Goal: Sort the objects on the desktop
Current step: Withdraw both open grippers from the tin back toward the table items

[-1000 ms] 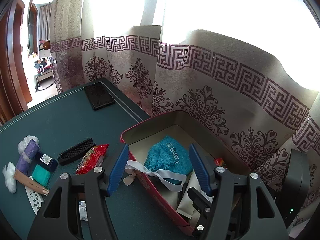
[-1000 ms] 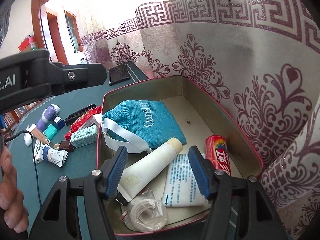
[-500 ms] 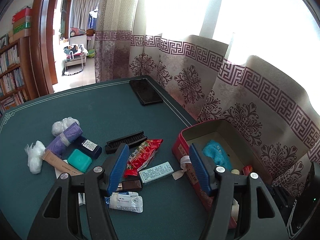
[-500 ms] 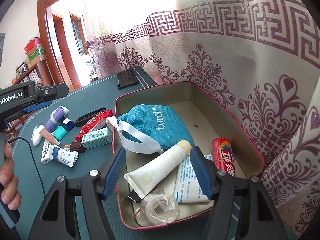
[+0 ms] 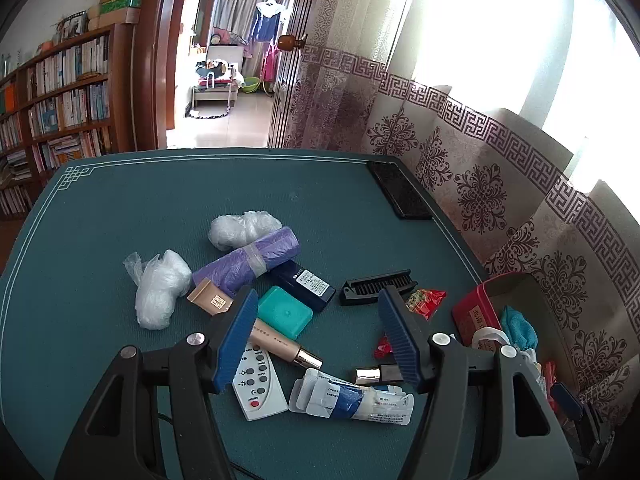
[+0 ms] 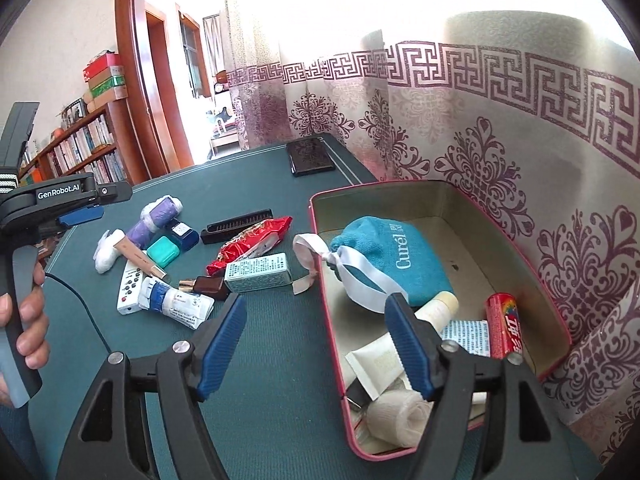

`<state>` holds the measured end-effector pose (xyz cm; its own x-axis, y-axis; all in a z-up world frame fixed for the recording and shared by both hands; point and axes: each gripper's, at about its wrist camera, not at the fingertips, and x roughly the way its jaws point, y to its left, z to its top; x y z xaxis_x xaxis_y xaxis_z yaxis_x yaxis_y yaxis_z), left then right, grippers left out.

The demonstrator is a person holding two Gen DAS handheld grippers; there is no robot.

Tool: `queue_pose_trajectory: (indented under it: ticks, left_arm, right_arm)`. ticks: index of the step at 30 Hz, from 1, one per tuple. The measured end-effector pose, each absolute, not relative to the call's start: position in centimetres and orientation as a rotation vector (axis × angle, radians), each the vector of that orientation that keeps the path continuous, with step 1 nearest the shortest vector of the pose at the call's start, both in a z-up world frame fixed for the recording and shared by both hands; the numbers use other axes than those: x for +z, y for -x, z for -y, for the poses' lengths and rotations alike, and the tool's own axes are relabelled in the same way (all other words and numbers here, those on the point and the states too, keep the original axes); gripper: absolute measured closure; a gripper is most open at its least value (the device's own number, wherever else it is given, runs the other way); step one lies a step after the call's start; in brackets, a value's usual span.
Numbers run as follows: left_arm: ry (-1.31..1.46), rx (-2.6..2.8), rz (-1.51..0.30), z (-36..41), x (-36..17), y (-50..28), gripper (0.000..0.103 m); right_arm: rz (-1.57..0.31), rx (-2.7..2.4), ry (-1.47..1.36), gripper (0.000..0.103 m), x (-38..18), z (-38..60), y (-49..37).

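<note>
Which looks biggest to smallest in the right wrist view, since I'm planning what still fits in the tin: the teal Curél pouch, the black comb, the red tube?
1. Teal Curél pouch
2. Black comb
3. Red tube

The comb lies farther from the camera, so the comb and tube order is unsure.

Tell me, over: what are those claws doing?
Left claw open, empty, over table clutter. Right claw just opened wider, empty, at red metal tin. White ribbon hangs over the tin's rim.

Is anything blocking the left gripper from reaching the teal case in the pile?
Partly. The left gripper is open and empty above the pile. The teal case is bare on top, but the beige tube lies against its near edge and the navy box touches its far side.
</note>
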<state>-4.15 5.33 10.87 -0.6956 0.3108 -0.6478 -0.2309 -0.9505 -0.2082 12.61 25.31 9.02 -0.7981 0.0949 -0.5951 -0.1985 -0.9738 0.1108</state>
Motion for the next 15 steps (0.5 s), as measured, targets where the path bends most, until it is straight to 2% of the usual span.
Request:
queue_pose_trajectory:
  ticks: [9, 15]
  left_arm:
    - [1.221, 2.654, 0.251, -1.4, 7.8, 6.3, 0.037]
    - [1.326, 2.64, 0.14, -2.0, 5.6, 6.2, 0.037]
  right_arm:
    - [-0.207, 2.918, 1.025, 0.025, 8.3, -21.4, -10.8]
    - [-0.18, 2.939, 1.123, 0.025, 6.7, -19.4, -9.5]
